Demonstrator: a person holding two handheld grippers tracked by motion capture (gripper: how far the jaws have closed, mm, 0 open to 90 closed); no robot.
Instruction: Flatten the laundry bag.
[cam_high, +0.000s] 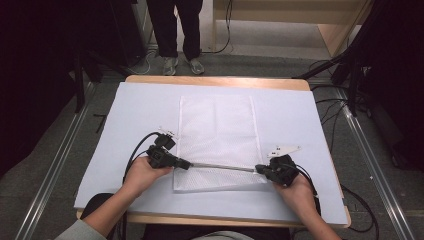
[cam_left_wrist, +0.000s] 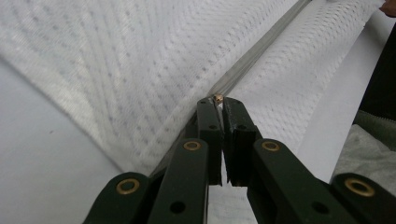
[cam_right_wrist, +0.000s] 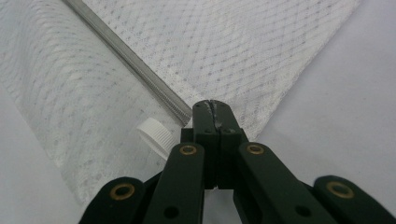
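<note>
White cap (cam_right_wrist: 155, 135) beside zipper (cam_right_wrist: 130, 63).

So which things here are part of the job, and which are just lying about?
In the job:
mesh bag
its zipper
zipper pull, pinched by left gripper
right gripper, shut on the bag's end

Lying about:
white cap
table cover
</note>
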